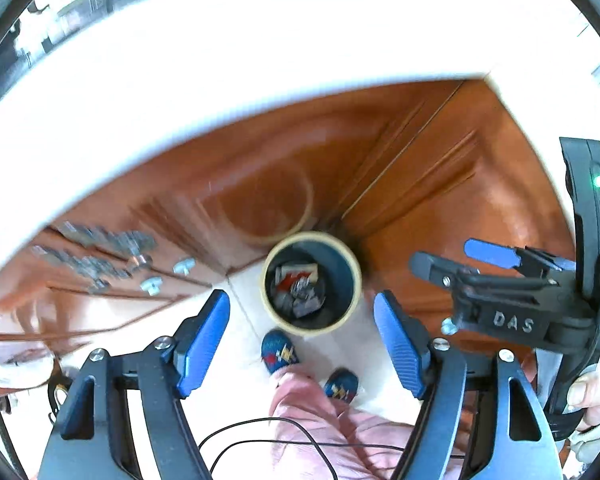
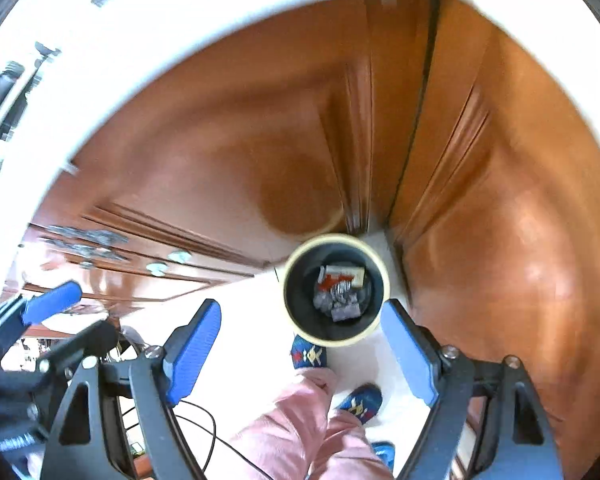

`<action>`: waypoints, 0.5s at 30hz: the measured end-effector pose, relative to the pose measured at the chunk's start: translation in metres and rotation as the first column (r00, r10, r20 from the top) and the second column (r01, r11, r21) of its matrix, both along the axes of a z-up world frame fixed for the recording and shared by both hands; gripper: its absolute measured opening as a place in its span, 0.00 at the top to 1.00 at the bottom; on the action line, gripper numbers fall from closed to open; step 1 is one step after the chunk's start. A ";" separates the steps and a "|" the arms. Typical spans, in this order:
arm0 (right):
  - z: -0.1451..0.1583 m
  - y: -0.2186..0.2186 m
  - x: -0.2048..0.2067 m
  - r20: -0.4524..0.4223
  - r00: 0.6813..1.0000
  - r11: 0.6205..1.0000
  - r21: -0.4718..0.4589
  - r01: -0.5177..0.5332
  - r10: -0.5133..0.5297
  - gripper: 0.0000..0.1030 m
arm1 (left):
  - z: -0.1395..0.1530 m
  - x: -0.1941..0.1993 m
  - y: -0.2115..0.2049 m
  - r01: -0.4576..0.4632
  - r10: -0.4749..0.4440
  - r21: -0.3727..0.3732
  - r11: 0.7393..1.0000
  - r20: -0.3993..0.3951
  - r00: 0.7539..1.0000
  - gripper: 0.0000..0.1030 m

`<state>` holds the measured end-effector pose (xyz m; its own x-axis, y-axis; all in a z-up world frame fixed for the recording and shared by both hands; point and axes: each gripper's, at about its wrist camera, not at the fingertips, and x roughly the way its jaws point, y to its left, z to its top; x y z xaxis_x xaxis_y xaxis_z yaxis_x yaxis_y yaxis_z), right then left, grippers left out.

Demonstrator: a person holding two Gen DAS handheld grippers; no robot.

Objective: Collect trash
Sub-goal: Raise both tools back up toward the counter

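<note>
A round bin with a cream rim [image 1: 342, 268] stands on the pale floor far below, by the corner of the wooden cabinets. Crumpled wrappers and paper [image 1: 300, 286] lie at its bottom, red, white and silvery. My left gripper [image 1: 300, 300] points down over the bin, open, with nothing between its blue pads. To its right is my right gripper [image 1: 444, 254], held in a hand, also open. In the right wrist view the bin [image 2: 300, 288] and its trash [image 2: 340, 294] lie between the open, empty jaws of my right gripper [image 2: 300, 308]; my left gripper [image 2: 80, 316] shows at the left.
Brown wooden cabinet doors [image 1: 440, 184] rise around the bin under a white countertop [image 1: 220, 60]. Metal knobs [image 1: 184, 266] sit on drawers at left. The person's feet in blue slippers [image 1: 280, 354] and pink trousers [image 2: 292, 420] stand just before the bin. A thin black cable [image 1: 260, 432] hangs below.
</note>
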<state>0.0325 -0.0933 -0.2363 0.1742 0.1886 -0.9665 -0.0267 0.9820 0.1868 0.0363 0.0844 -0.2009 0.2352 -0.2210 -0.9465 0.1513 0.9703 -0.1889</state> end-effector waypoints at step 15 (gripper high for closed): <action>0.181 -0.008 0.031 0.313 0.949 0.998 -0.063 -0.017 0.036 0.20 | 0.165 0.064 -0.012 0.065 -0.049 -0.055 0.996 0.264 0.963 0.26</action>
